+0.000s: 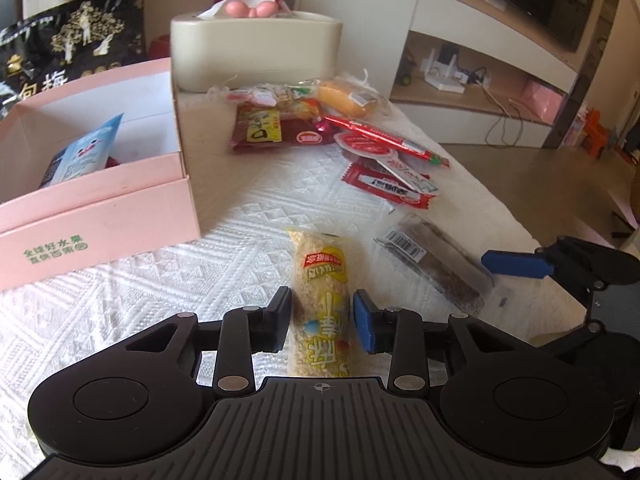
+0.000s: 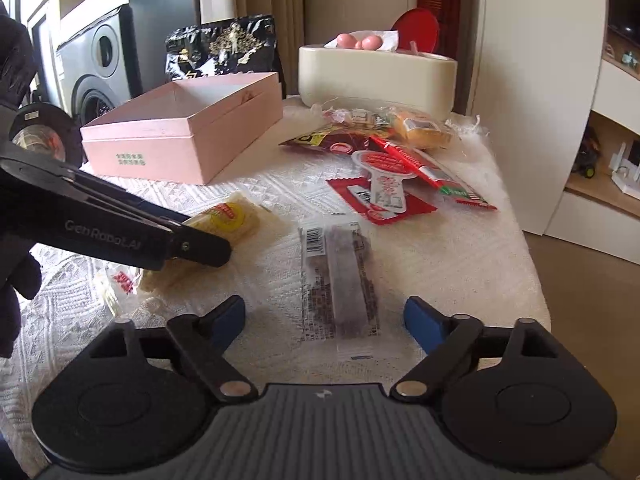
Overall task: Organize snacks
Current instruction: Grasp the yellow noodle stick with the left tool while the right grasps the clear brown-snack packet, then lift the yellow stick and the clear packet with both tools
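Note:
A clear packet of puffed-rice snack with a yellow label (image 1: 320, 280) lies on the white quilted cloth, and my left gripper (image 1: 322, 320) is shut on it, a pad against each long side. From the right wrist view the same packet (image 2: 234, 216) shows under the left gripper's black fingers (image 2: 200, 248). My right gripper (image 2: 324, 312) stands wide open over a dark snack bar in clear wrap (image 2: 340, 276), which lies flat between its fingers, untouched. An open pink box (image 1: 100, 216) sits at the left with a light-blue packet (image 1: 84, 152) inside.
A pile of red and yellow snack packets (image 1: 384, 160) lies behind, in front of a beige tissue box (image 1: 256, 52). A black bag (image 1: 72, 40) stands behind the pink box. The table's right edge (image 2: 532, 264) drops to the floor. A gloved hand (image 2: 12, 280) is at the left.

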